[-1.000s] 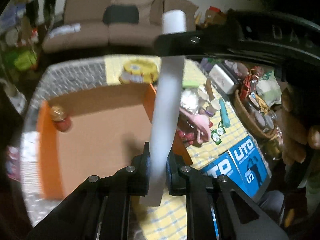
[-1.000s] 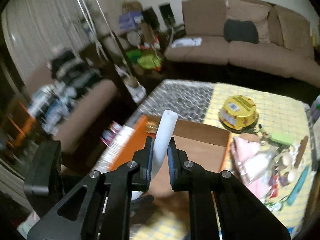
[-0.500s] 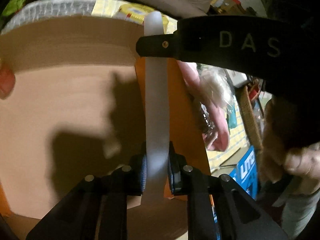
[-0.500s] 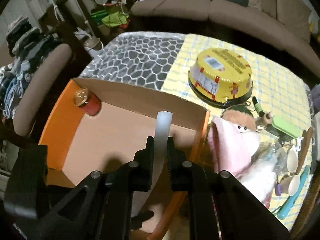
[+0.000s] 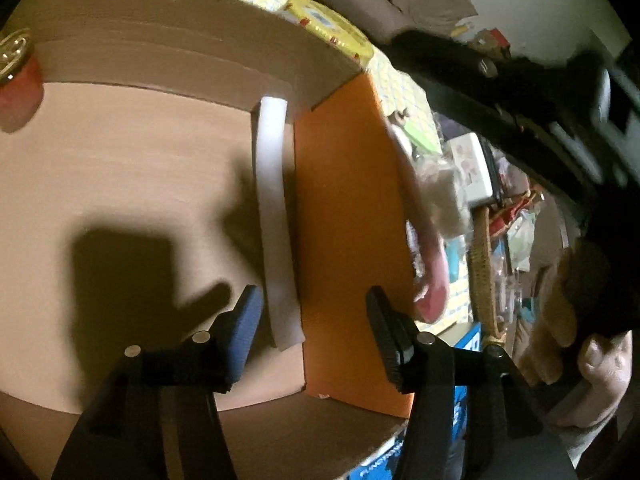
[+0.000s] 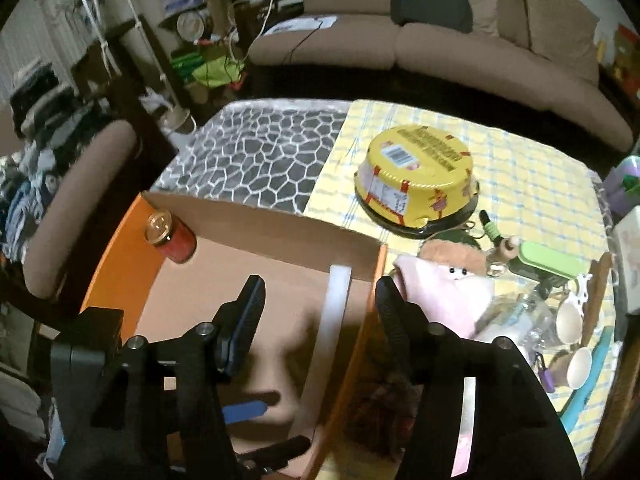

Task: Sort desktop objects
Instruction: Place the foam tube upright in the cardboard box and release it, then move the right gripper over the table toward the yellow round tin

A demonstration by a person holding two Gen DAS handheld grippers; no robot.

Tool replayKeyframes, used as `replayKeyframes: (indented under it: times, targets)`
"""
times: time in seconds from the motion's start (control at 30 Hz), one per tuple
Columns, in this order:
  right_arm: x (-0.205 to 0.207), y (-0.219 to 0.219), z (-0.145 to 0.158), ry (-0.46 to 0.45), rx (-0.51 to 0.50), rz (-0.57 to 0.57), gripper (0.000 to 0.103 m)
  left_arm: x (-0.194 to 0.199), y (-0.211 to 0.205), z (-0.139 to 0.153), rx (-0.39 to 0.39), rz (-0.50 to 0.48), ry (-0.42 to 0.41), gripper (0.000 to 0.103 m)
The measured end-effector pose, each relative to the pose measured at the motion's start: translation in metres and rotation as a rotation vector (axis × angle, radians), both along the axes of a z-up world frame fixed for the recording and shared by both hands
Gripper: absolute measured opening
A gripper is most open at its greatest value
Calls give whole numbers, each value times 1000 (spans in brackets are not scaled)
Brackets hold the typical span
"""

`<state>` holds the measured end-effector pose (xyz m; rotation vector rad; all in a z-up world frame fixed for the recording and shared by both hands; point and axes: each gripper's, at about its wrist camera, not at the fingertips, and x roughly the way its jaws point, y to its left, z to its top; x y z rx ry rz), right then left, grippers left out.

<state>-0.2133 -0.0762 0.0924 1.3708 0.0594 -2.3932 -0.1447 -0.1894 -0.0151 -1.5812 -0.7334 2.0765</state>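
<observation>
A long white foam strip (image 5: 274, 220) lies flat on the floor of the cardboard box (image 5: 120, 184), along its orange right wall (image 5: 344, 216). It also shows in the right wrist view (image 6: 334, 320). My left gripper (image 5: 312, 320) is open and empty just above the strip's near end. My right gripper (image 6: 320, 308) is open and empty above the box, its jaws on either side of the strip and the wall. A red can with a gold lid (image 6: 172, 236) lies in the box's far left corner.
A yellow upside-down bowl (image 6: 416, 176) sits on the checked cloth beyond the box. Right of the box lie a pink plush toy (image 6: 444, 292), a green case (image 6: 552, 260), small cups (image 6: 572, 344) and a wicker basket (image 5: 482, 272). A sofa stands behind.
Both grippers opened and let go of the white strip. It dropped from upright in the jaws to lying flat on the box floor by the orange wall.
</observation>
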Motion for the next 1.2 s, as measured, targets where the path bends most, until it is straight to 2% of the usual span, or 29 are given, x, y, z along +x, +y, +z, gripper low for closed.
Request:
replayKeyframes:
  times: [0.23,0.3,0.37,0.43,0.53,0.57,0.6,0.67,0.8,0.93,1.2]
  targets:
    - [20,23,19,2,-43,-6,55,7,-8,26,-65,47,56,69]
    - [31,38,28,12,-71,-3,55,1,-8,35,-87,46,88,77]
    - [40,52,34,17,-77,-8,55,10,-2,46,-115,30,135,94]
    - [49,71,38,15,-81,-25,55,16,10,58,-137,12,173,103]
    - [60,103,40,-9,-101,-52,55,31,25,77,-166,-13,216,103]
    - [63,110,40,-19,-109,-54,60,37,32,83,-191,-16,243,103]
    - [69,121,40,-25,-115,-66,73,44,40,89,-207,-21,274,103]
    - [81,137,42,-15,-123,-88,92,55,47,101,-235,-22,325,103]
    - [103,168,47,0,-129,-116,103,81,66,124,-291,-22,395,103]
    - [124,195,51,12,-114,-119,103,100,88,142,-373,-4,463,103]
    - [160,255,58,28,-113,-169,103,119,142,160,-428,-22,502,103]
